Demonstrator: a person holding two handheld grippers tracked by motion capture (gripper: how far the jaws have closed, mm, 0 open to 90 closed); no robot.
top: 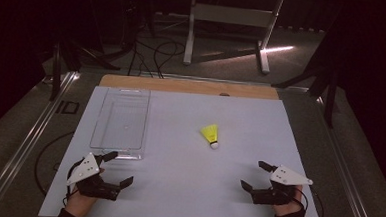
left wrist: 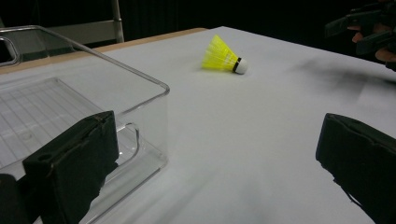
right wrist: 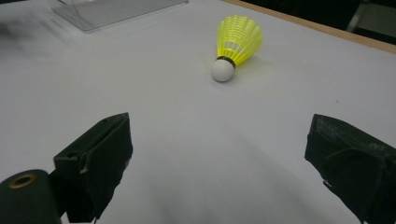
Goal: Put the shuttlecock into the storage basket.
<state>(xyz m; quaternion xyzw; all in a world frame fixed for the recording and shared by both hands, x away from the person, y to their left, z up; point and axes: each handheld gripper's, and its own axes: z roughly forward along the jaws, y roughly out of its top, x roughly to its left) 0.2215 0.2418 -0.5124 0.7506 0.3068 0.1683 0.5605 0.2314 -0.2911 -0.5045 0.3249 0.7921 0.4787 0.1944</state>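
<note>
- The white table top [top: 177, 188] carries everything; both grippers sit at its near edge, well apart from each other.
- A clear plastic bin [top: 121, 122] lies empty just ahead of the left gripper [top: 120, 169]; in the left gripper view its rounded corner [left wrist: 159, 88] stands close beside one of the two black jaws.
- The left gripper has its jaws spread wide and grips nothing.
- The right gripper [top: 254, 176] is likewise wide open, with bare table between its jaws.
- A yellow shuttlecock [top: 210, 135] lies on its side ahead of the right gripper and well apart from it, white cork tip [right wrist: 222, 70] pointing back toward that gripper, feather skirt [right wrist: 239, 39] away.
- Nothing stands between either gripper and the shuttlecock; the bin lies off to its left.
- No readable writing shows on any item.
</note>
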